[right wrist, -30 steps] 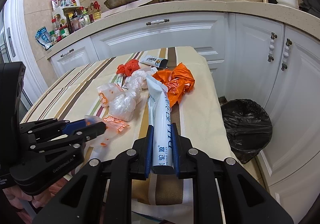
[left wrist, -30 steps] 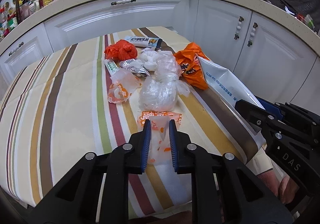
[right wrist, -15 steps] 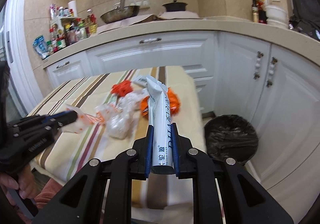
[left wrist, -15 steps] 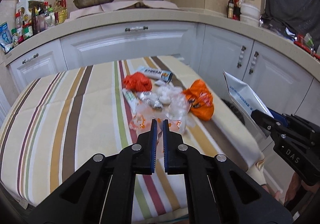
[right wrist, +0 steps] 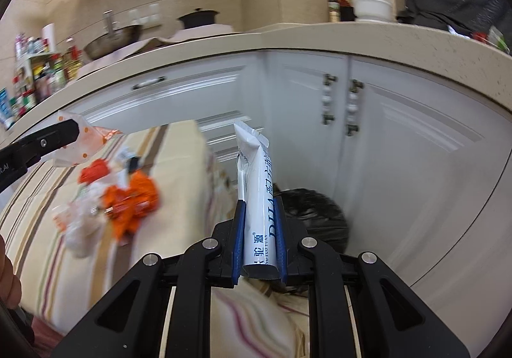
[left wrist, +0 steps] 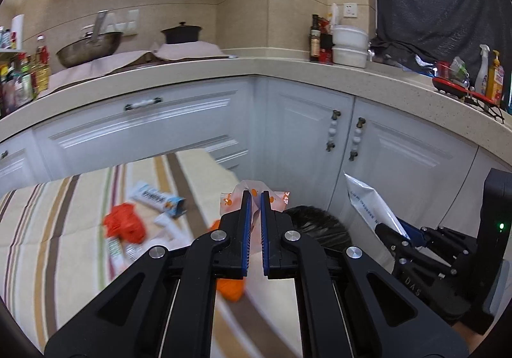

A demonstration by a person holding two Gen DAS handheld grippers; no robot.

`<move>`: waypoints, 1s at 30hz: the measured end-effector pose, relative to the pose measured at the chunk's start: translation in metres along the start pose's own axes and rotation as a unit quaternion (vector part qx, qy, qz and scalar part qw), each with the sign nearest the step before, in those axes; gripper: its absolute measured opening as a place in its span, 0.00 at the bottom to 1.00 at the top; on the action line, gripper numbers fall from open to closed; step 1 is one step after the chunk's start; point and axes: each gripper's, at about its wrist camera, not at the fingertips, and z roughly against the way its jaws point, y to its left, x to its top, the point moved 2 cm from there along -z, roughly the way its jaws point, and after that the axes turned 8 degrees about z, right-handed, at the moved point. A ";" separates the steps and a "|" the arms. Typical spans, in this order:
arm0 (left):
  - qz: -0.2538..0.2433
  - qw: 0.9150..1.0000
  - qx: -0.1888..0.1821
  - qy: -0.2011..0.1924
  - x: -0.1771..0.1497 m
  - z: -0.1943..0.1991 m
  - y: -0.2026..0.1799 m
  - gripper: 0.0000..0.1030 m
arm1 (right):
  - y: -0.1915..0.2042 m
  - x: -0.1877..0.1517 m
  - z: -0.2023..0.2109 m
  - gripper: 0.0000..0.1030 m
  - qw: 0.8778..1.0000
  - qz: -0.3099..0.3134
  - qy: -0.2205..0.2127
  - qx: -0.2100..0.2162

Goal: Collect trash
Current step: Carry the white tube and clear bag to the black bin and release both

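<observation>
My left gripper (left wrist: 254,198) is shut on a thin clear wrapper with orange print (left wrist: 278,199), lifted above the table's right end; it also shows in the right wrist view as the wrapper (right wrist: 81,147). My right gripper (right wrist: 257,207) is shut on a white packet with blue lettering (right wrist: 256,172), which stands upright between the pads; from the left wrist view that packet (left wrist: 371,204) is at the right. A bin lined with a black bag (right wrist: 320,214) stands on the floor beyond the table, just ahead of both grippers.
Left on the striped tablecloth (left wrist: 57,249) are orange bags (right wrist: 134,201), a red bag (left wrist: 124,226), clear plastic bags (right wrist: 80,230) and a small white-and-blue box (left wrist: 156,198). White cabinets (left wrist: 320,140) and a curved counter close off the far side.
The left gripper closed on the printed wrapper and lifted it off the table. Both grippers then swung right, away from the trash pile, toward the black bin.
</observation>
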 end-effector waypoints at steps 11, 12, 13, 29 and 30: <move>-0.011 0.999 0.008 0.051 0.001 -0.114 -0.066 0.05 | -0.061 0.002 -0.068 0.17 0.999 -0.037 0.024 -0.014; -0.011 0.998 0.010 0.055 0.000 -0.122 -0.069 0.05 | -0.066 0.001 -0.072 0.17 0.999 -0.039 0.026 -0.013; -0.011 0.998 0.013 0.060 0.000 -0.133 -0.073 0.05 | -0.070 0.001 -0.079 0.17 0.999 -0.041 0.028 -0.013; -0.030 0.992 0.044 0.115 -0.023 -0.238 -0.093 0.22 | -0.112 -0.010 -0.159 0.37 0.996 -0.065 0.051 -0.014; -0.029 0.991 0.047 0.118 -0.024 -0.241 -0.092 0.33 | -0.113 -0.010 -0.162 0.41 0.996 -0.065 0.052 -0.015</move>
